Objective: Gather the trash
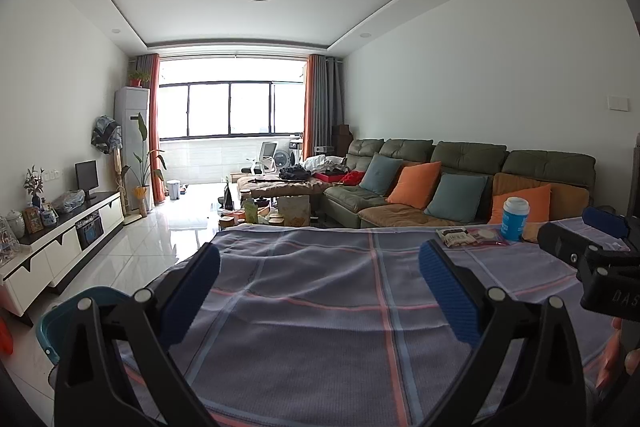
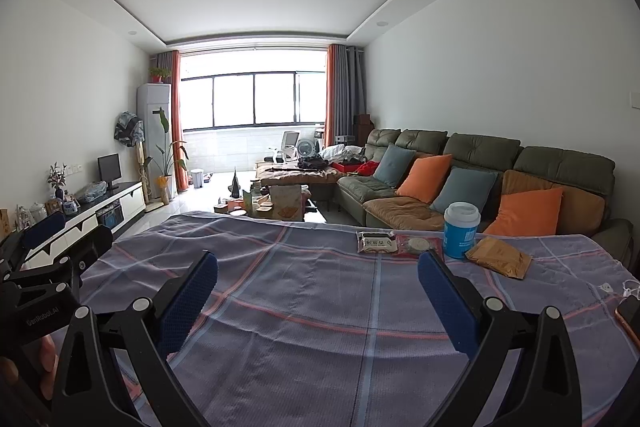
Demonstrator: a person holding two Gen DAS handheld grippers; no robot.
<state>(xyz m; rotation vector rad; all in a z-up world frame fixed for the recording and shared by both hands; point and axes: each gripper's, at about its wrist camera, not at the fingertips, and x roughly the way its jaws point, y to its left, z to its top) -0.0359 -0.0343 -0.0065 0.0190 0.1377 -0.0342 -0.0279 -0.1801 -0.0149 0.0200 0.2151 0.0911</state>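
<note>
On a table covered with a blue-grey plaid cloth lie several pieces of trash at the far right: a white-and-dark snack packet, a red wrapper, a blue paper cup with a white lid standing upright, and a crumpled brown bag. The cup and the packets also show in the left wrist view. My left gripper hovers open over the cloth, nothing between its blue pads. My right gripper is open too, short of the trash.
A teal bin stands on the floor left of the table. A phone lies at the table's right edge beside a white cable. Beyond are a green sofa with cushions, a cluttered coffee table and a TV cabinet.
</note>
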